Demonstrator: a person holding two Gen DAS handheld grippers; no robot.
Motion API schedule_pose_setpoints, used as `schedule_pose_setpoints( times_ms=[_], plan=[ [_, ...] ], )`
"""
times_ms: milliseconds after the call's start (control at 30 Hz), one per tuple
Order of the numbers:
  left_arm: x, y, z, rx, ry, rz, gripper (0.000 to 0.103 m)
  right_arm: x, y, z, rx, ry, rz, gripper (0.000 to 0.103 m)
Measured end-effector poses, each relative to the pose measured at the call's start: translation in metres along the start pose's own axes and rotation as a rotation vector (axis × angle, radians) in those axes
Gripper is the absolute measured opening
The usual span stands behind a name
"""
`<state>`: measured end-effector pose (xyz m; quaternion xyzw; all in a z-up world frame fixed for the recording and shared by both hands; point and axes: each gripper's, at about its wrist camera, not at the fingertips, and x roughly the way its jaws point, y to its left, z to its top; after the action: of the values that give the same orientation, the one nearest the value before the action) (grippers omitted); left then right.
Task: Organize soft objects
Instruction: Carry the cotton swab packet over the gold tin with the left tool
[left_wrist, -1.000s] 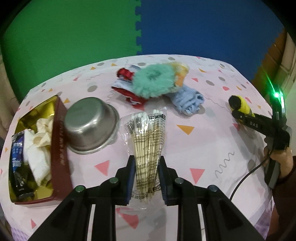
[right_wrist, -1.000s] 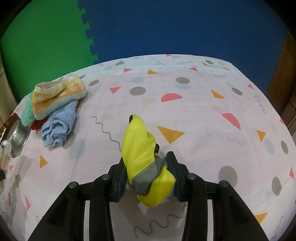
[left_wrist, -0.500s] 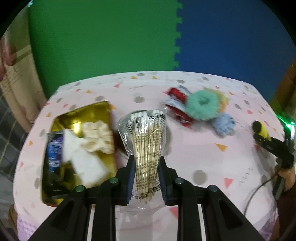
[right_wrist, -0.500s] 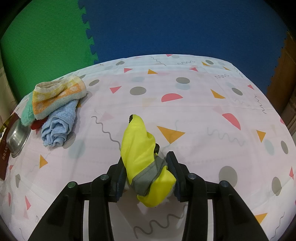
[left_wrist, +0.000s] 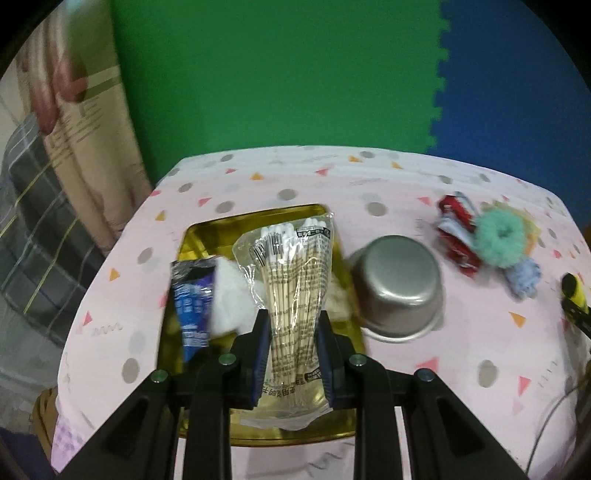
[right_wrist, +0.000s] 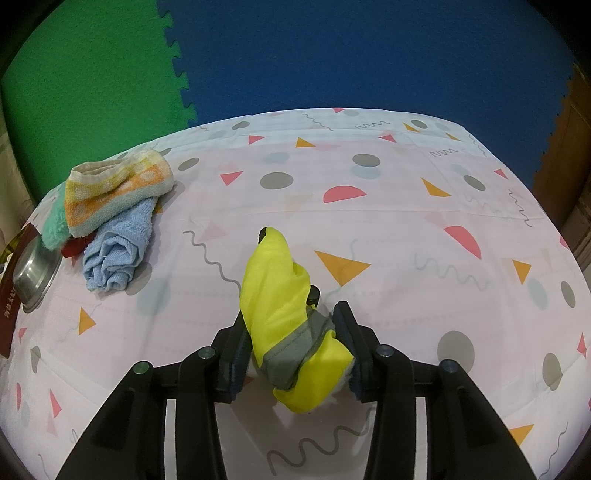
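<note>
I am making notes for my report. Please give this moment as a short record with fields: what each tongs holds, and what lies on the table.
left tongs: shut on bag of cotton swabs, above gold tin
right tongs: around yellow cloth bundle, resting on table
tin contents: blue packet, white soft items
beside tin: steel bowl
pile: orange towel, blue towel, teal scrunchie

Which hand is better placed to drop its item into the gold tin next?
Left. Its fingers hold the cotton swab bag above the gold tin; the right gripper holds the yellow pouch far from it.
</note>
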<state>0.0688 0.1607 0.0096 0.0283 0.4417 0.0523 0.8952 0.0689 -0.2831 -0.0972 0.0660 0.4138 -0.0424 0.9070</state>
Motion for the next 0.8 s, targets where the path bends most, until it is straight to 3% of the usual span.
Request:
schedule_pose_setpoints(
  times_ms=[800],
  plan=[
    [0.053,0.042,0.015,-0.036,0.069,0.029,0.024,0.001,0.001,0.000,-0.014,0.004,-0.006,0.045]
  ],
)
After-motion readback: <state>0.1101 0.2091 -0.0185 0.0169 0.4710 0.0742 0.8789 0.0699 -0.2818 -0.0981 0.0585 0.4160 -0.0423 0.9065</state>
